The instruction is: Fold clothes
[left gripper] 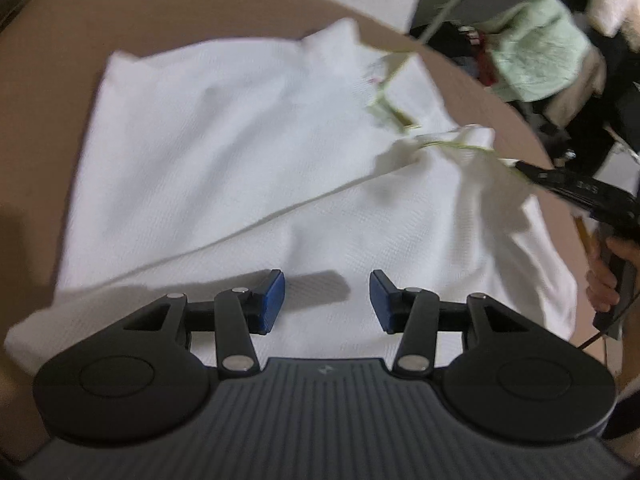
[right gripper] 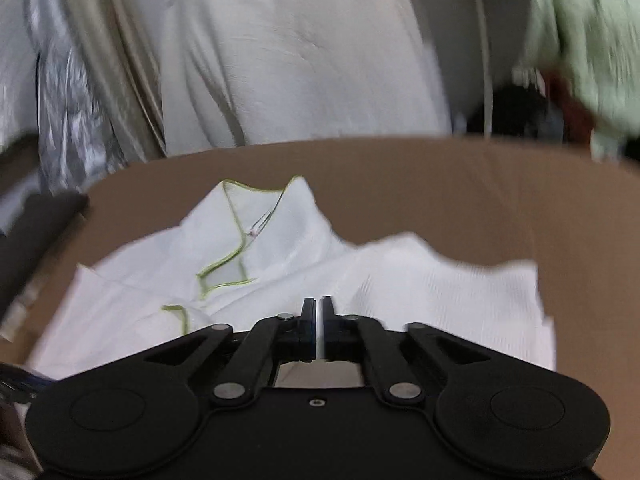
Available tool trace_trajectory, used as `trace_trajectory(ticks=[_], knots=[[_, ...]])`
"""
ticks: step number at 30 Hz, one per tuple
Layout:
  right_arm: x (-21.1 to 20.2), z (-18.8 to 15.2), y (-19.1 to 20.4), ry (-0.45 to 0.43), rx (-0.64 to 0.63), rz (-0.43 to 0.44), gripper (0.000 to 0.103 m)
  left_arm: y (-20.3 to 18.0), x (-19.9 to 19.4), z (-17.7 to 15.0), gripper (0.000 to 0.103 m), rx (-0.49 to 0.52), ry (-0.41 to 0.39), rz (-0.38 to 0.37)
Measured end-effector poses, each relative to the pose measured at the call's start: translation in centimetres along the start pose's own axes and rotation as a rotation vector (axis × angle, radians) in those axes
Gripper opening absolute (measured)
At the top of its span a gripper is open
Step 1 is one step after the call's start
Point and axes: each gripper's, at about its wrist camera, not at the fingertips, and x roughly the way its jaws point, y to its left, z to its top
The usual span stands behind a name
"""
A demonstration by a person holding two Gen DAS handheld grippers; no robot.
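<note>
A white knitted garment (left gripper: 224, 152) with thin green trim (right gripper: 228, 264) lies spread on a brown table (left gripper: 120, 12). My left gripper (left gripper: 326, 300) hovers open over its near part, with nothing between the blue pads (left gripper: 274, 300). At the right of the left wrist view, my right gripper (left gripper: 520, 166) pinches a bunched edge of the garment and holds it lifted above the rest. In the right wrist view the right gripper (right gripper: 319, 320) is shut, with a thin strip of white fabric between its fingers and the garment (right gripper: 400, 280) spread below.
A hand (left gripper: 604, 276) holds the right gripper's handle. Beyond the table's far edge (right gripper: 440, 192) hang a large white cloth (right gripper: 300, 60) and silvery foil (right gripper: 68, 100). A pale green cloth (left gripper: 536, 52) and dark clutter sit at the right.
</note>
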Motion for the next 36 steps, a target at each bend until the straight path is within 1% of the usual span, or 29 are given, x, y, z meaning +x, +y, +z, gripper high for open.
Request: trace_trajectory(ticks=[2,3,4,6,8,10,11,12,13,14,16,18,21,23,25,26,28,32,35,36], knots=[[-0.4,-0.6,-0.8,-0.004,0.114,0.084,0.034,-0.6,-0.1,0.0,0.046,0.019,-0.022,-0.025],[-0.6,-1.0,-1.1,-0.017,0.166,0.126,0.060,-1.0,-0.3,0.0,0.046,0.032,-0.033,-0.032],[-0.6,-1.7,-1.5,-0.026,0.209,0.151,0.073,-1.4,-0.4,0.0,0.046,0.045,-0.044,-0.040],[0.4,-2.5,-2.0,-0.035,0.251,0.161,0.074,-2.1,-0.7,0.0,0.046,0.070,-0.066,-0.054],[2.1,-2.9,-2.5,-0.048,0.283,0.145,0.074,-2.7,-1.0,0.0,0.048,0.100,-0.087,-0.069],[4.1,-3.2,-2.9,-0.055,0.302,0.137,0.074,-2.9,-1.2,0.0,0.050,0.108,-0.098,-0.069],[4.9,-3.4,-2.9,-0.051,0.298,0.134,0.071,-3.0,-1.3,0.1,0.050,0.109,-0.102,-0.067],[5.6,-3.5,-2.7,-0.045,0.286,0.131,0.049,-3.0,-1.3,0.1,0.050,0.107,-0.101,-0.064],[5.8,-3.7,-2.5,-0.037,0.263,0.123,0.010,-2.9,-1.2,0.1,0.050,0.101,-0.099,-0.060],[5.5,-3.8,-2.1,-0.032,0.237,0.114,0.003,-2.8,-1.2,0.2,0.050,0.091,-0.097,-0.060],[4.0,-3.8,-1.3,-0.041,0.187,0.096,0.003,-2.5,-1.1,0.2,0.050,0.076,-0.096,-0.061],[1.2,-3.7,-0.6,-0.062,0.149,0.073,0.003,-2.3,-1.1,0.2,0.050,0.073,-0.099,-0.065],[-2.3,-4.2,0.0,-0.027,0.124,0.037,0.003,-2.3,-1.2,0.3,0.050,0.077,-0.109,-0.075],[-3.9,-4.9,0.2,-0.002,0.085,0.014,0.003,-2.9,-1.0,1.0,0.050,0.108,-0.103,-0.101],[-5.2,-5.6,0.4,0.016,0.046,-0.002,0.003,-4.3,-0.9,2.6,0.051,0.161,-0.105,-0.102],[-5.2,-5.8,0.2,0.021,0.037,-0.002,0.004,-4.9,-0.5,3.7,0.052,0.171,-0.117,-0.109],[-4.8,-5.8,-0.5,0.026,0.044,-0.004,0.004,-6.3,0.2,6.0,0.058,0.191,-0.142,-0.122],[-3.0,-5.3,-1.1,-0.034,0.056,-0.002,0.004,-9.3,5.6,9.8,0.059,0.230,-0.065,-0.148],[-2.4,-5.0,-1.3,-0.073,0.044,0.024,0.004,-11.6,9.7,12.7,0.060,0.260,-0.007,-0.168],[-2.2,-4.9,-1.4,-0.074,0.046,0.029,0.004,-12.4,11.2,12.8,0.060,0.292,0.023,-0.153]])
